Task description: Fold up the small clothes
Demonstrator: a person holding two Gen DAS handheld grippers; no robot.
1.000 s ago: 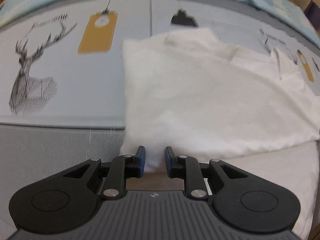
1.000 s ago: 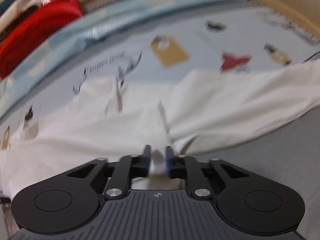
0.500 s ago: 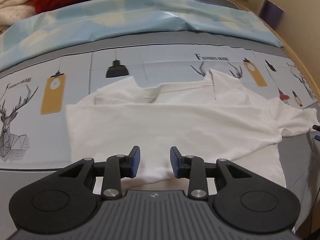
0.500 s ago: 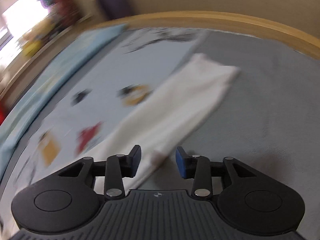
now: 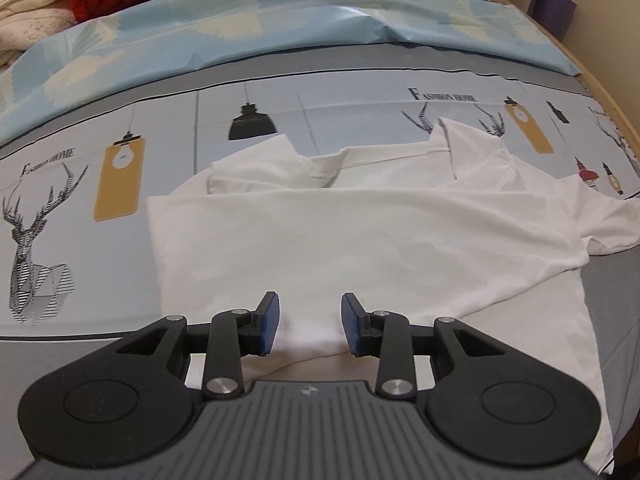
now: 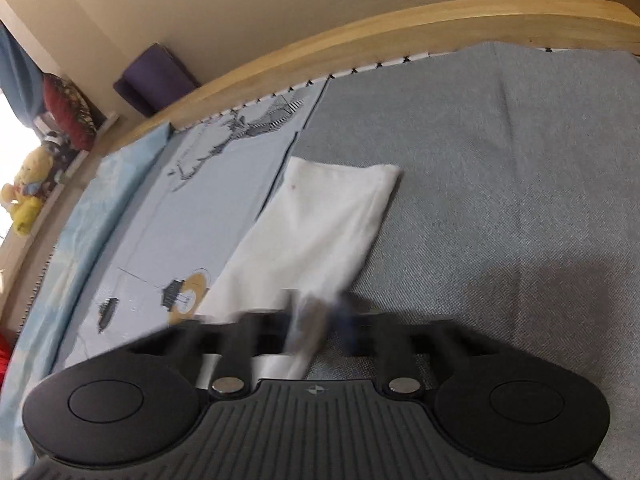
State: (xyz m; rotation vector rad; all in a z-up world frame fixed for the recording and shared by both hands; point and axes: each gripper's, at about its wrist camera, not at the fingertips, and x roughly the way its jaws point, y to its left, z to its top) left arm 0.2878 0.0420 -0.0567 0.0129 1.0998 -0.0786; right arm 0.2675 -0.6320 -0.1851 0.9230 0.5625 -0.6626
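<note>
My left claw [image 5: 307, 322] hangs with its jaws parted and nothing pinched, the near hem of the white shirt [image 5: 360, 248] lying loose beneath the gap. I judge I have let go here so that the folded-up lower part lies flat. From there the shirt spreads toward twelve o'clock on the bed sheet [image 5: 180, 128]: the lower part doubled over the chest, the collar [image 5: 380, 152] showing past the fold, one sleeve trailing off at three o'clock.

My right claw [image 6: 316, 320] is blurred, but its jaws are drawn together, and white cloth runs right into them, so I take it I have the sleeve [image 6: 320, 224] by its inner part. The sleeve stretches from the claw toward twelve o'clock, half on the printed sheet, half on the grey blanket [image 6: 500, 180], its cuff end farthest from me. Holding it there, I suppose, lets me swing it inward over the body for the next fold.

Beyond, the bed's wooden rail [image 6: 400, 28] curves from nine to two o'clock.
</note>
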